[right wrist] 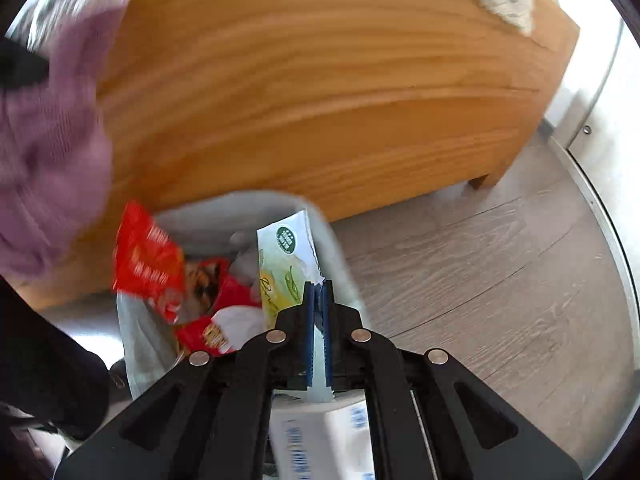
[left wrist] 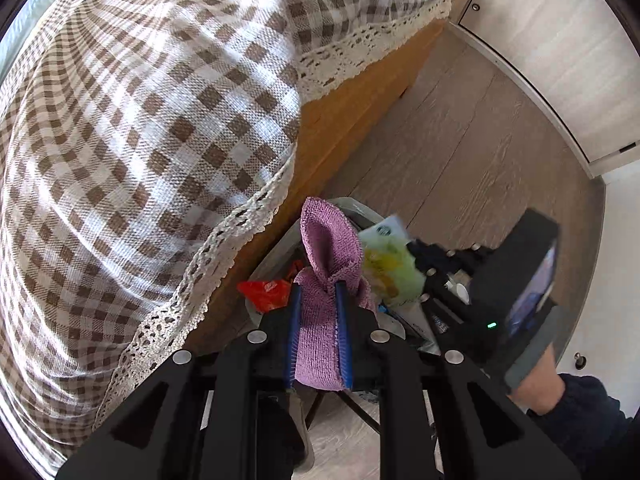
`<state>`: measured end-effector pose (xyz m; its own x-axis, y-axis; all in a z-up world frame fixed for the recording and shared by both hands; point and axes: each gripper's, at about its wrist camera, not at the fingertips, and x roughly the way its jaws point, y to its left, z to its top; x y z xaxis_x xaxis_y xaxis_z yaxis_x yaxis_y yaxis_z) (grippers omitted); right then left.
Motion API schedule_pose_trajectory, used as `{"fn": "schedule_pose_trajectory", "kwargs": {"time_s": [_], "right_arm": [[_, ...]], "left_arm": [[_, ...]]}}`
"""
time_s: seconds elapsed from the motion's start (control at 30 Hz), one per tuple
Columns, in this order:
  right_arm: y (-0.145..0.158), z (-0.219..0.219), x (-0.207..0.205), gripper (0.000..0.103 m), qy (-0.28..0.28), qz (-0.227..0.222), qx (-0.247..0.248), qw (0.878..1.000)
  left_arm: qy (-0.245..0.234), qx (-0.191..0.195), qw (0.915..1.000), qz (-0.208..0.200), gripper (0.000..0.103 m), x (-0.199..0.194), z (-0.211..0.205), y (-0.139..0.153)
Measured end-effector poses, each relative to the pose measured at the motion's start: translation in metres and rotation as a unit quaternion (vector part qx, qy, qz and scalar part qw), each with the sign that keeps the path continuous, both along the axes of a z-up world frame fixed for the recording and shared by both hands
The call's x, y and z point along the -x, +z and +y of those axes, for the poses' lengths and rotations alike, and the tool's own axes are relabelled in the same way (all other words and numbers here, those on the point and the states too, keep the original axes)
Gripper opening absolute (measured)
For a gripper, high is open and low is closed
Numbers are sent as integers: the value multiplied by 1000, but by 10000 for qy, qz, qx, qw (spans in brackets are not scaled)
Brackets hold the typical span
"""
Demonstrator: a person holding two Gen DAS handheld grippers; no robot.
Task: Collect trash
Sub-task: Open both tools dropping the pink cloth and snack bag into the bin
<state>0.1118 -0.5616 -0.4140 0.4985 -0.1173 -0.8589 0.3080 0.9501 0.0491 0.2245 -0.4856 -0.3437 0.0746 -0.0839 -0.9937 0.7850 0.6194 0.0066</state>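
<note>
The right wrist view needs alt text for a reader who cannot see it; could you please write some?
The right gripper pinches a green-and-white wrapper over a grey trash bin holding red snack packets. Behind stands a wooden bed frame; a blurred purple cloth fills the left edge.

- The place was a home, most likely a bedroom or living room.
- A brown-and-white checked cloth (left wrist: 152, 128) with a cream lace edge (left wrist: 200, 264) hung over a piece of honey-coloured wooden furniture (right wrist: 312, 100), which stood on a short foot at its corner.
- The floor (left wrist: 472, 152) was grey wood-grain plank.
- White cabinet doors (left wrist: 560, 52) with small round knobs ran along the far side of the floor.
- A small bin lined with a plastic bag (right wrist: 200, 224) stood on the floor against the wooden furniture, holding red snack wrappers (right wrist: 148, 256) and other household packaging.
</note>
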Motion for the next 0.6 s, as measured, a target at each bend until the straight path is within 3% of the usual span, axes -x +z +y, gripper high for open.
{"fn": "schedule_pose_trajectory", "kwargs": {"time_s": [0.2,0.27,0.33,0.37,0.4,0.6], "right_arm": [[-14,7,-11,7,409,416,437,9973],[-15,15,-12,8,553,513,268,9968],[-9,17,-8,21,664,499,5,9965],[-5,19,-4,44,723,455,-84,9963],[-3,20,-1,59,778,385,-132,9961],[25,20,19,59,840,42,-504,9952]], "left_arm": [[-5,-112,9999,11,15,1,-18,-15],[-15,-254,9997,60,17,2,-18,-25],[-72,-396,9991,145,17,5,-21,-35],[-86,-447,9988,172,17,4,-25,-39],[-120,-483,9986,170,17,6,-28,-41],[-115,-564,9983,77,17,5,-39,-52]]}}
